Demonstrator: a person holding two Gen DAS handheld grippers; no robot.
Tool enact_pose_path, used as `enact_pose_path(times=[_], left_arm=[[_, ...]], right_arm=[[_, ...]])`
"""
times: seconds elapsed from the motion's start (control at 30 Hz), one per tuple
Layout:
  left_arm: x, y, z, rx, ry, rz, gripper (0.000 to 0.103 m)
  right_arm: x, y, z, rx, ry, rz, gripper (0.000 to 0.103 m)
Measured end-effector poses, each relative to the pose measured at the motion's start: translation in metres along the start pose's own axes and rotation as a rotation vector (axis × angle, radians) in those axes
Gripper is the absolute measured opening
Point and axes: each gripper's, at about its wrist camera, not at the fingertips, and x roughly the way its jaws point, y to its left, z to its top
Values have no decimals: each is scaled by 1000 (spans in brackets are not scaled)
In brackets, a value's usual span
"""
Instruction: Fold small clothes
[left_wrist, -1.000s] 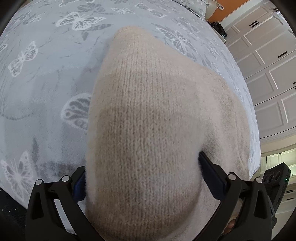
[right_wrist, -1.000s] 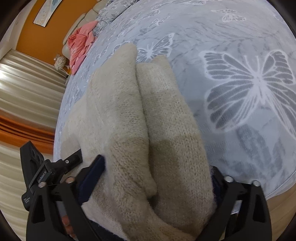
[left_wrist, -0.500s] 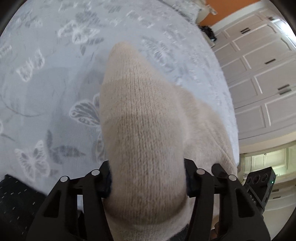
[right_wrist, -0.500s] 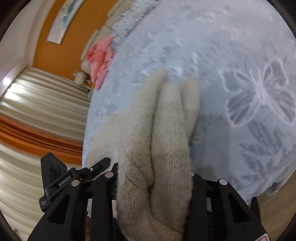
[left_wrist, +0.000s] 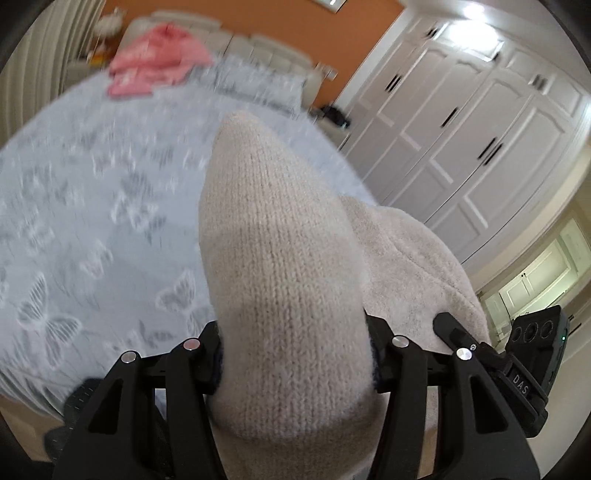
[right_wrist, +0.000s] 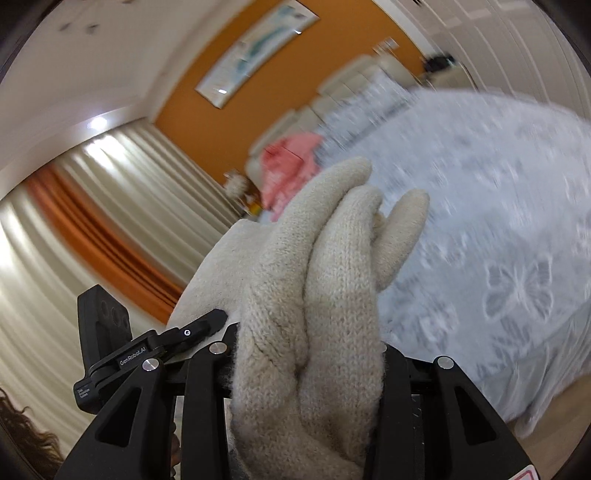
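Cream knit was pretty much all either camera got up close: the left gripper had its pads squeezed onto one bunched-up end of the cream knit garment, and the right gripper was pinching the other end, where the fabric was gathered into three or four thick folds that stuck out past the fingers. So the thing hung between the two grippers, clear above the bed instead of lying on it, with a fuzzy stretch of it sagging across toward the other gripper in each view. Just beyond and below sat the grey bedspread with its white butterfly print, kinda smeared by motion blur. Further back a pink piece of clothing lay on the far end of the bed by the padded headboard. Past that was an orange wall with a long framed picture, white wardrobe doors off to the right, and striped cream and orange curtains on the left.
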Motion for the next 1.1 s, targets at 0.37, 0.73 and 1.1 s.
enact_pose_path(times=[0.37, 0.73, 1.1], left_arm=[[-124, -3, 46, 120, -265, 1, 53], [-206, 39, 90, 176, -456, 54, 54], [-152, 177, 103, 59, -381, 130, 57]], right_arm=[[-18, 126, 20, -226, -130, 125, 34], [29, 223, 43, -357, -171, 269, 34], [183, 194, 2, -283, 13, 250, 40]])
